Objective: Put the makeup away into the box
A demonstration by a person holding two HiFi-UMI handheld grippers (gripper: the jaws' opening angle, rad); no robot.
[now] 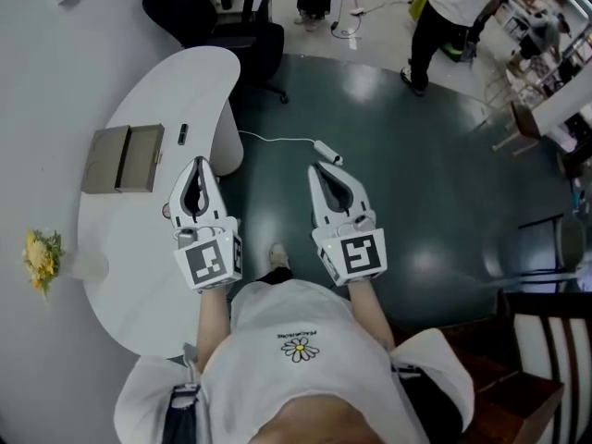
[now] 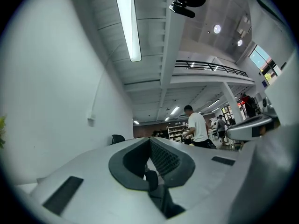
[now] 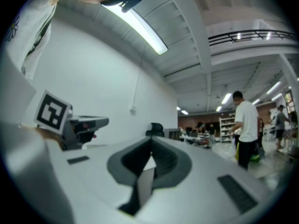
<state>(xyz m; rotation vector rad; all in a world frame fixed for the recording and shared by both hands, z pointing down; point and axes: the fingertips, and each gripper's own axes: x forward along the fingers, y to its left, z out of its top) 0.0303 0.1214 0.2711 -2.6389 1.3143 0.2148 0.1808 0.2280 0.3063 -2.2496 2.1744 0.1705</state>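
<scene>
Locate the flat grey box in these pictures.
Head view, left side: the flat grey box lies on the curved white table, left of the left hand-held gripper.

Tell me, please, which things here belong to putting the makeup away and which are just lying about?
For the job: grey-brown flat box on the white curved table; small dark stick-like item beside it, possibly makeup; left gripper and right gripper, both shut and empty.

Lying about: yellow flower bunch; white cable on the dark floor; black office chair.
</scene>
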